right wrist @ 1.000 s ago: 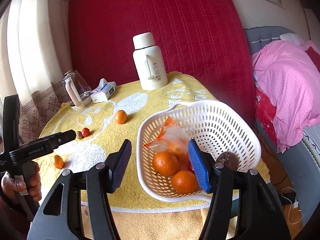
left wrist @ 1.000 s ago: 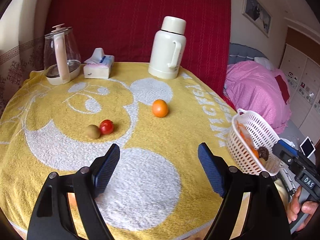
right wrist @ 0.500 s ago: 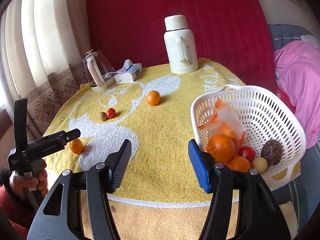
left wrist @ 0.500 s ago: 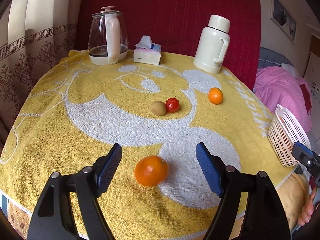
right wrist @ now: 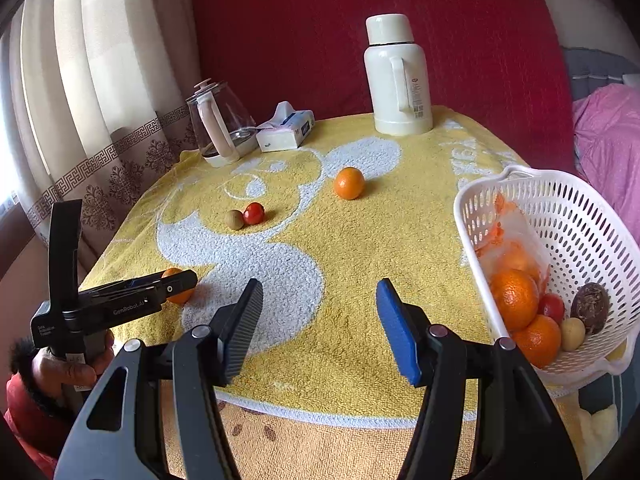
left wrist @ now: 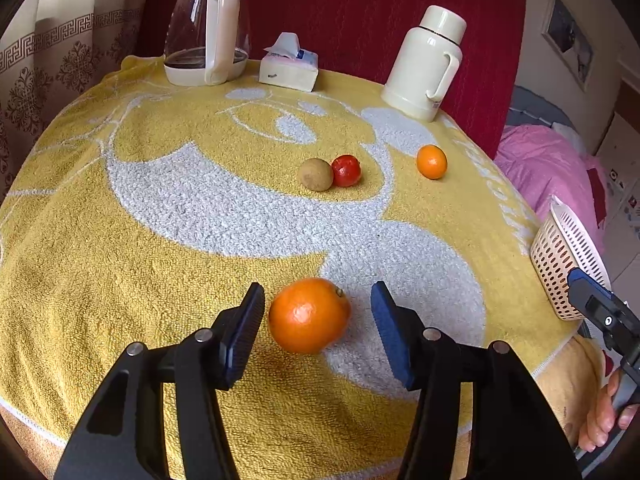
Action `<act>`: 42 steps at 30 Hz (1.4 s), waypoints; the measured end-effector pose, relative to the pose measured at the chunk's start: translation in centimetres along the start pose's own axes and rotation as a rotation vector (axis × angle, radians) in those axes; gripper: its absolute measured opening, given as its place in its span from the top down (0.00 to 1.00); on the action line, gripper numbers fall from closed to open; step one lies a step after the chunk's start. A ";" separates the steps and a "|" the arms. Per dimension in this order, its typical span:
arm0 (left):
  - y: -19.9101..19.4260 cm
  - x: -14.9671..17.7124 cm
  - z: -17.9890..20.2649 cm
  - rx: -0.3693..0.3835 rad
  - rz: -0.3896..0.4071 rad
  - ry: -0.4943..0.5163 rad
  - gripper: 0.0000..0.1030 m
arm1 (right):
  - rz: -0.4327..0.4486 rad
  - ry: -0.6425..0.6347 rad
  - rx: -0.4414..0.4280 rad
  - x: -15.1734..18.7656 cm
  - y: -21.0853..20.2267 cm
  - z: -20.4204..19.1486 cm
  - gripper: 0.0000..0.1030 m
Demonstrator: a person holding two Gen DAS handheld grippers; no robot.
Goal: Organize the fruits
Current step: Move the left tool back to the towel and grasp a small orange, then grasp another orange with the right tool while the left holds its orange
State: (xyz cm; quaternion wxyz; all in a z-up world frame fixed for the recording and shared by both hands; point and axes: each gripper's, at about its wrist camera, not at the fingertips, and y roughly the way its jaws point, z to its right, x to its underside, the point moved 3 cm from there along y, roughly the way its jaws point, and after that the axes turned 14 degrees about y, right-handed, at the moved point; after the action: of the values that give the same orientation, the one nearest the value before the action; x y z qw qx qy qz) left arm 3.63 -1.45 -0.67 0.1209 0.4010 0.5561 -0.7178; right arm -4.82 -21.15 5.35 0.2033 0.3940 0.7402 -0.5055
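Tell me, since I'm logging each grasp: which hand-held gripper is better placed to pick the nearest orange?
Left. The left hand-held gripper already brackets that orange, open; the right hand-held gripper frames only bare towel.

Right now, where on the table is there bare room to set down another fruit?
Bare towel lies between the near orange and the basket, and left of the brown fruit. It is crowded along the back by the kettle, tissue box and flask, and around the tomato.
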 end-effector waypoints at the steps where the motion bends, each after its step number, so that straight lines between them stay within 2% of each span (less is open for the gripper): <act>1: 0.3 0.1 -0.1 0.007 -0.011 -0.008 0.50 | -0.004 -0.007 -0.001 0.0 0.2 -0.2 0.41; 5: 0.3 0.2 -0.4 0.015 -0.012 -0.025 0.60 | -0.016 -0.024 -0.007 -0.4 0.9 -0.9 0.41; 16: 0.2 0.3 0.1 0.025 -0.003 -0.008 0.60 | -0.066 0.000 -0.018 -2.7 4.3 -1.6 0.41; 26: 0.0 0.4 -0.4 0.029 0.004 -0.039 0.60 | -0.090 0.061 0.061 -7.7 12.2 -0.8 0.41; 35: 0.0 0.4 -0.4 0.032 0.003 -0.042 0.60 | -0.116 0.097 0.161 -10.6 18.5 0.2 0.54; 37: 0.0 0.4 -0.4 0.032 0.003 -0.042 0.60 | -0.122 0.093 0.184 -10.7 19.4 0.3 0.56; 39: 0.0 0.4 -0.4 0.032 0.003 -0.043 0.60 | -0.127 0.089 0.195 -10.8 19.9 0.4 0.63; 42: 0.0 0.4 -0.4 0.032 0.003 -0.043 0.60 | -0.130 0.092 0.193 -10.7 20.2 0.6 0.63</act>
State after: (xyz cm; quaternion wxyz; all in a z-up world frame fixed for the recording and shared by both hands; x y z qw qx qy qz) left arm 3.52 -1.01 -0.94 0.1276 0.3882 0.5412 -0.7350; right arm 17.57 -22.09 0.73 0.0969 0.3858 0.7205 -0.5680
